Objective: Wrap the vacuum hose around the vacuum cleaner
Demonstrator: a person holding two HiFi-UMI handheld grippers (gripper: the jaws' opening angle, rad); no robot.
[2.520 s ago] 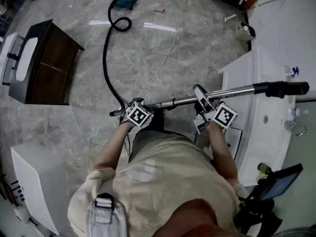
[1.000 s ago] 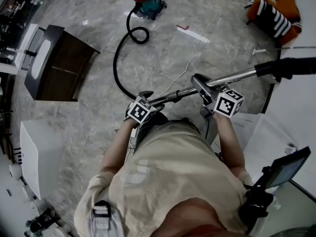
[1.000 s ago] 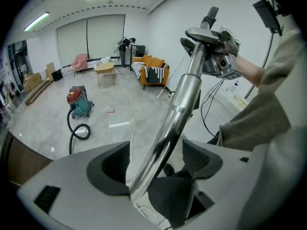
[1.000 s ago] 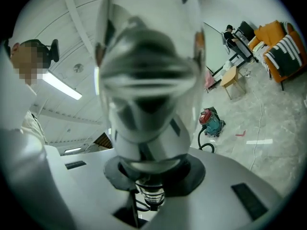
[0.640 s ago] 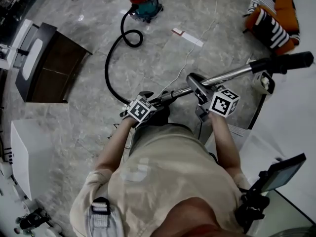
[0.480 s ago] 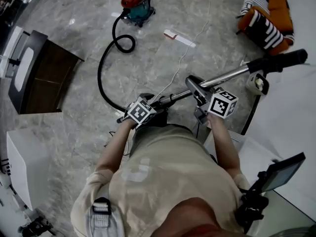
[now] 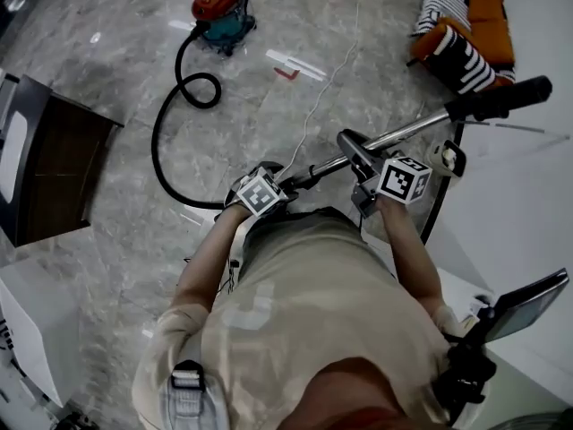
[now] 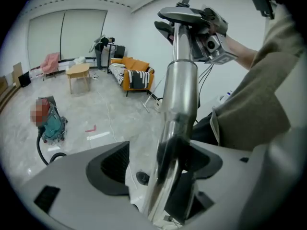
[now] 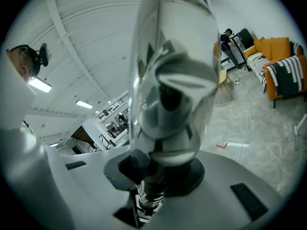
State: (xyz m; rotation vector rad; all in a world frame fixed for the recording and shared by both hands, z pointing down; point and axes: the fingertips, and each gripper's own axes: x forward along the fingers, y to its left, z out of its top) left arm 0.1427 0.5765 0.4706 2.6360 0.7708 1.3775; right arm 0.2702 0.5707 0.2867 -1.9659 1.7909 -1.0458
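Lying on the stone floor well ahead of the person, the vacuum cleaner (image 7: 218, 7) is red and teal. Its black hose (image 7: 161, 146) makes one loop beside it, then curves across the floor to the person's hands. The hose is not wrapped around the body. It joins a metal tube (image 7: 407, 131), held roughly level in front of the person.

The left gripper (image 7: 269, 184) is clamped on the tube near the hose end. The right gripper (image 7: 372, 186) is closed on it beside the handle.

Only the head view shows the hose route and a white cord (image 7: 313, 115) on the floor. The left gripper view alone shows a small wooden table (image 8: 79, 72) near the orange sofa (image 8: 134, 75). The right gripper view shows mostly the tube and ceiling lights.
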